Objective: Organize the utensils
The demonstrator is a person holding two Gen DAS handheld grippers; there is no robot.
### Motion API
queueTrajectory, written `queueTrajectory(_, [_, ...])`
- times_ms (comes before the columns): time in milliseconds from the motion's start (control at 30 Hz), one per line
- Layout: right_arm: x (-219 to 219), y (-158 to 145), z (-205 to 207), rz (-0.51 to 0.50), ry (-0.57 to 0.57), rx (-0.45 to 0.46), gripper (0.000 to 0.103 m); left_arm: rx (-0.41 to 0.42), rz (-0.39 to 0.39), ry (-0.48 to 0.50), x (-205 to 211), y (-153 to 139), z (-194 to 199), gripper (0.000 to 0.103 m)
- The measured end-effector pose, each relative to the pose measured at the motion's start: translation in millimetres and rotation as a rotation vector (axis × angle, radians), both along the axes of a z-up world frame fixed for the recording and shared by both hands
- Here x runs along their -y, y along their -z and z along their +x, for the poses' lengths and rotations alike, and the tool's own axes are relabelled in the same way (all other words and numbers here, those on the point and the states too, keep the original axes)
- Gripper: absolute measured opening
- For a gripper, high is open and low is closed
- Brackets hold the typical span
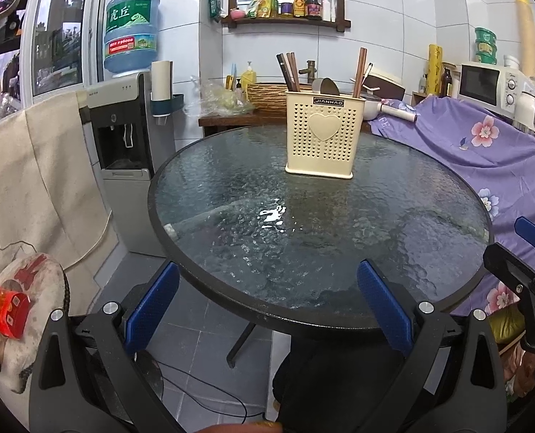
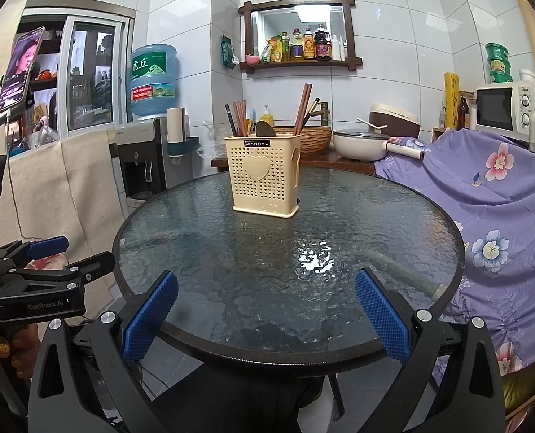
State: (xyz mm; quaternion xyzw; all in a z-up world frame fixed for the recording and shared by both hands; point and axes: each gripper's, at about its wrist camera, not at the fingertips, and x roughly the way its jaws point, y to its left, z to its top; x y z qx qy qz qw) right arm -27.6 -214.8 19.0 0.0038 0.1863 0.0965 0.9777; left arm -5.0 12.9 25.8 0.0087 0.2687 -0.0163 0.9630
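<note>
Both grippers idle at the near edge of the round textured-glass bench (image 1: 339, 223). Left gripper (image 1: 267, 306): blue pads spread wide, nothing between them. Right gripper (image 2: 265, 308): same, spread and empty.

Task item: cream perforated plastic utensil caddy with a heart emblem (image 1: 321, 137), straight ahead of both grippers, well apart from them, standing upright toward the far side of the bench. From the right gripper it sits slightly left of centre. Brown wooden chopsticks (image 2: 240, 117) stand in the caddy's left part, another bunch (image 2: 302, 106) in its right part, and a dark rounded spoon or ladle head (image 2: 265, 129) shows in between. Compartment walls not visible, so can't confirm exact slots.

Judgement: no loose utensils on the bench, so this reads as either the very start or already finished. Can't tell which from here. If sorting inside the caddy remains, next move needs a reach forward over the bench and a narrow pinch on a chopstick tip from above; thin sticks, easy to slip or tip the light caddy.

Readable text: "JIANHAO" on the caddy's black label (image 1: 324, 101); "GenRobot.AI" on the left gripper body as seen in the right view; "虎丘" on the blue water jug (image 1: 132, 32) far ahead-left.
</note>
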Motion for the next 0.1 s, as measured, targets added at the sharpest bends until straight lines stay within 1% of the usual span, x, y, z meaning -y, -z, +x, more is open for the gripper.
queueTrajectory(100, [-0.3, -1.1, 2.1, 0.001, 0.0, -0.001, 0.097, 0.003, -0.001, 0.001, 0.1, 0.3, -0.8, 0.097])
